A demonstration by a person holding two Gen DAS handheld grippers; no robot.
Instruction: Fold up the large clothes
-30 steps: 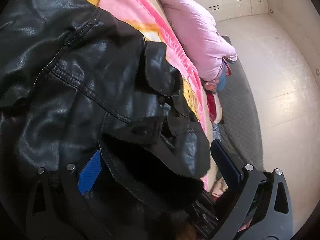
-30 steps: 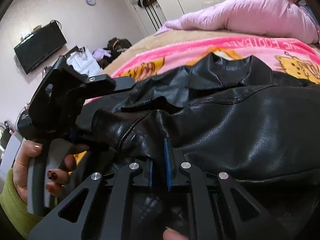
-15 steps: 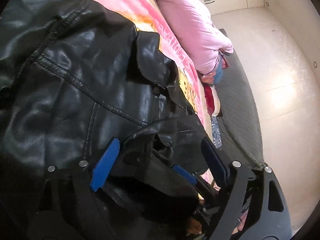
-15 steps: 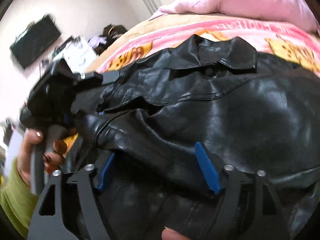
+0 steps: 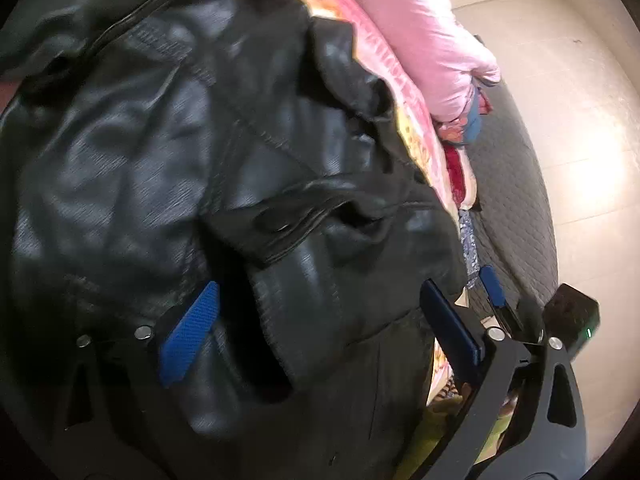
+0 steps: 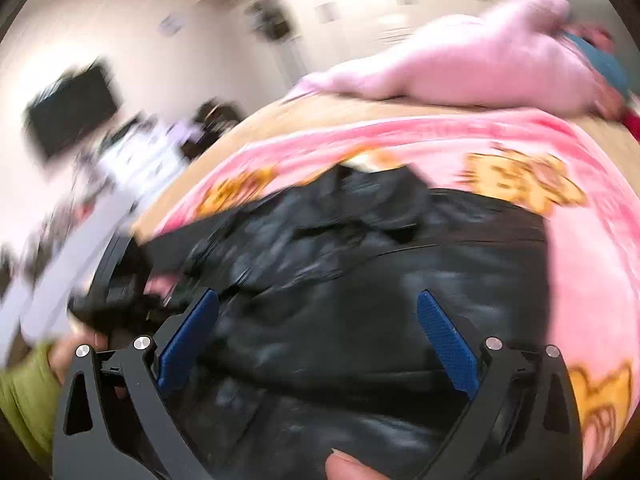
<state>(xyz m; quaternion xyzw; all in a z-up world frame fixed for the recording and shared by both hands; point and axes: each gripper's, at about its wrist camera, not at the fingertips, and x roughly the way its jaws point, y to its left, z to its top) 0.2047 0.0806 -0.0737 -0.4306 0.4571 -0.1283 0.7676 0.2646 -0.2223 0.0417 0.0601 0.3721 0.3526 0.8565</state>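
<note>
A black leather jacket (image 5: 168, 152) lies spread on the pink cartoon blanket (image 6: 592, 280). My left gripper (image 5: 316, 328) hovers low over it with its jaws wide. A folded sleeve with its cuff (image 5: 304, 248) lies between the blue pads, and they do not press on it. In the right wrist view, which is blurred, my right gripper (image 6: 318, 340) is above the jacket's (image 6: 400, 300) body. Its jaws are opening and grip nothing. One of its blue pads (image 5: 492, 288) shows at the right of the left wrist view.
A pink padded coat (image 6: 460, 72) lies at the far side of the bed. A grey quilted mat (image 5: 516, 208) and pale tiled floor (image 5: 580, 120) run along the bed's edge. A hand in a green sleeve (image 6: 24, 396) holds the left gripper. A dark screen (image 6: 72, 112) hangs on the wall.
My right gripper let go of the jacket fold, opened wide and drew back and up. My left gripper slid forward over the jacket, and the sleeve cuff now lies between its jaws.
</note>
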